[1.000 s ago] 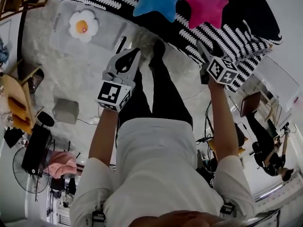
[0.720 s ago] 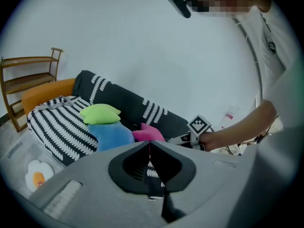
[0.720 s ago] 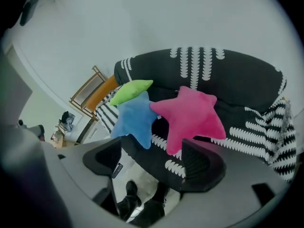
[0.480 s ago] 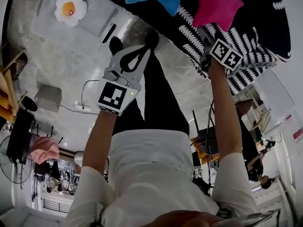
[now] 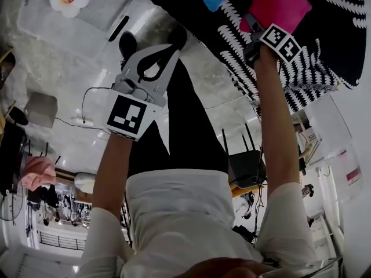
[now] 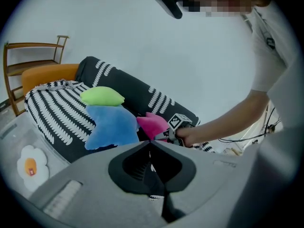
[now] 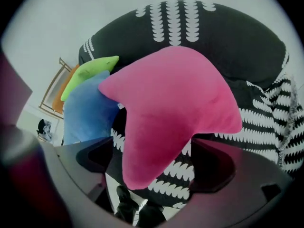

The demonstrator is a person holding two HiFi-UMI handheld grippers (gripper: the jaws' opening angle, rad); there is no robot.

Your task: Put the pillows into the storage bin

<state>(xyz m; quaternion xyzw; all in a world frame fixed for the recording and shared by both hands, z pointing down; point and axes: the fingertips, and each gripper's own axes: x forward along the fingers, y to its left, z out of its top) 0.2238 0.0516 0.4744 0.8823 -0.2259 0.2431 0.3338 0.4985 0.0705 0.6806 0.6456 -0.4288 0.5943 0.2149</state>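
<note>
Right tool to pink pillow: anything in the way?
Nothing visible. The right tool has its jaws wide apart, having just been opening, and the lower tip of the pink pillow lies in the gap between them, not yet pinched. The blue pillow sits off to one side, clear of the gap.

Your pink star pillow lies on the black-and-white sofa, just beside the blue star pillow; the green pillow sits behind that.
</note>
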